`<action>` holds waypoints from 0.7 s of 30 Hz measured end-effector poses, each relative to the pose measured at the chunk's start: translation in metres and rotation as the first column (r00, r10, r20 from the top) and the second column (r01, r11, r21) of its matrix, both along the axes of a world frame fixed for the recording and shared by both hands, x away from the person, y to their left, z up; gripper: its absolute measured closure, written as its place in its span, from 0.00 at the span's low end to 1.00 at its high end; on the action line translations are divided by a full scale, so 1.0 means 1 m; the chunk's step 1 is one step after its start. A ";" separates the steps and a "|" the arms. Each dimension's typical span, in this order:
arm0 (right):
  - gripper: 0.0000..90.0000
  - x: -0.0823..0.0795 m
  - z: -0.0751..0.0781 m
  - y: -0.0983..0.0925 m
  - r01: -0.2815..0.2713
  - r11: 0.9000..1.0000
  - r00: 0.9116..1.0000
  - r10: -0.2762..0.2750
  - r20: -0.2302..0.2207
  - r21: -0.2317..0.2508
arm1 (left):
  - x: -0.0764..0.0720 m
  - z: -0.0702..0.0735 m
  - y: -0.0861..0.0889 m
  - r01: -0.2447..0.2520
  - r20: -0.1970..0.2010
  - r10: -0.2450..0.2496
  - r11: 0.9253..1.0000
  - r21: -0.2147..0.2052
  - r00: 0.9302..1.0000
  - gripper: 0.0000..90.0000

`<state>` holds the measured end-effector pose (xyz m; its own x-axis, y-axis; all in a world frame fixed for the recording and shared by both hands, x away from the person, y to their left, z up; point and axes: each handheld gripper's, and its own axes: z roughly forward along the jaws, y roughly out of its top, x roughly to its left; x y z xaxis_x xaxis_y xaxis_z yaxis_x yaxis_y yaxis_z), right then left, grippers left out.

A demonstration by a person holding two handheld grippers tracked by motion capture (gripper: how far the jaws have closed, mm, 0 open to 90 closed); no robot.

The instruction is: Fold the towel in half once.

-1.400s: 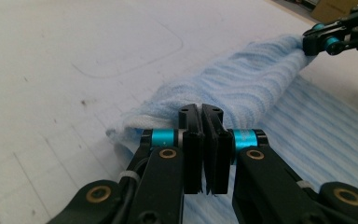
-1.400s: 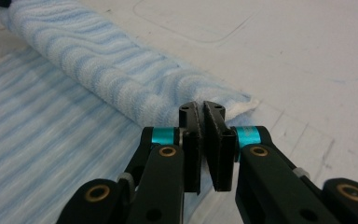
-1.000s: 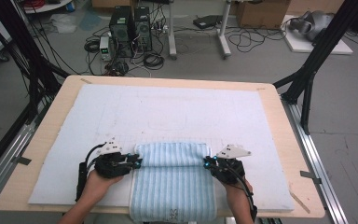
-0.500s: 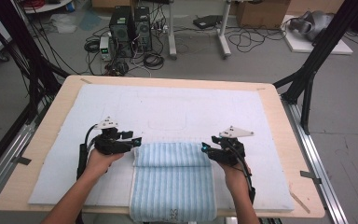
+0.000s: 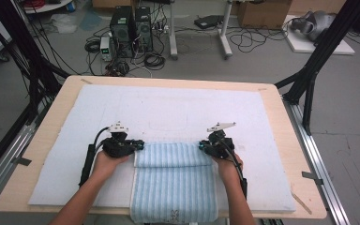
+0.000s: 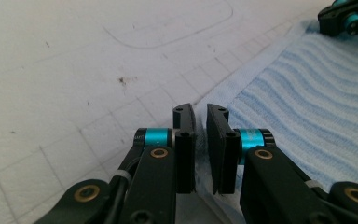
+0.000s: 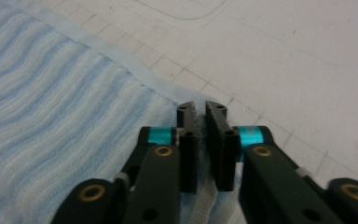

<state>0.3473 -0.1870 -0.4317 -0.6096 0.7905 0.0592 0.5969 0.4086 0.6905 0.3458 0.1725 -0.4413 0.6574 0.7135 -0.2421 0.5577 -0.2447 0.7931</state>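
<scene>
- My left gripper [image 5: 138, 146] and right gripper [image 5: 202, 146] have just been closing, pinching the striped towel's [image 5: 173, 183] folded corners, having moved back in from either side.
- The towel lies at the near edge of the white mat [image 5: 168, 110]; computers [image 5: 131, 23] stand on the floor beyond.

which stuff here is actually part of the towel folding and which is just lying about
In the job: striped blue towel, folded edge gripped at both ends; left gripper and right gripper, each closed on an end; pale mat beneath.

Lying about: computer towers, floor cables, cardboard box.
</scene>
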 end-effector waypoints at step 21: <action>0.93 -0.065 0.026 -0.020 -0.044 0.990 0.976 0.015 0.218 0.130 | -0.048 0.035 0.011 0.081 0.164 -0.056 0.986 -0.146 0.985 0.90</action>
<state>0.2819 -0.2068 -0.4062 -0.6426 0.7657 0.0272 0.4164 0.3192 0.8513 0.2976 0.1837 -0.4060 0.7422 0.6287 -0.2323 0.4076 -0.1482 0.9011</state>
